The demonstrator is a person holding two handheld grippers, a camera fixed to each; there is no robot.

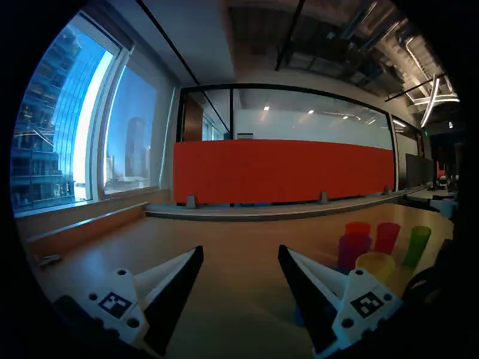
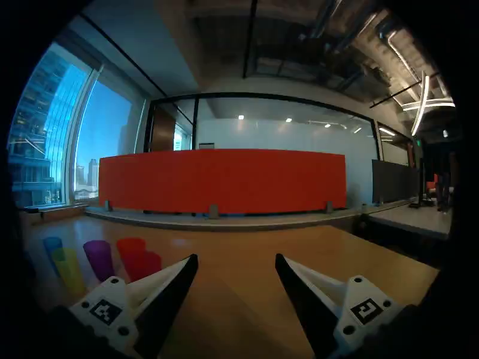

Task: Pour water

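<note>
While both stand spread and empty, left gripper (image 1: 240, 248) and right gripper (image 2: 236, 256) face the red partition (image 1: 281, 170); coloured cups (image 1: 354, 248) stand on the table (image 1: 233, 230) before that partition.

Wooden table (image 1: 239, 239), red partition (image 1: 281, 170) along its far edge, tall windows (image 1: 60, 137)

Your left gripper (image 1: 240, 254): wide open, holds nothing | your right gripper (image 2: 236, 260): wide open, holds nothing
</note>
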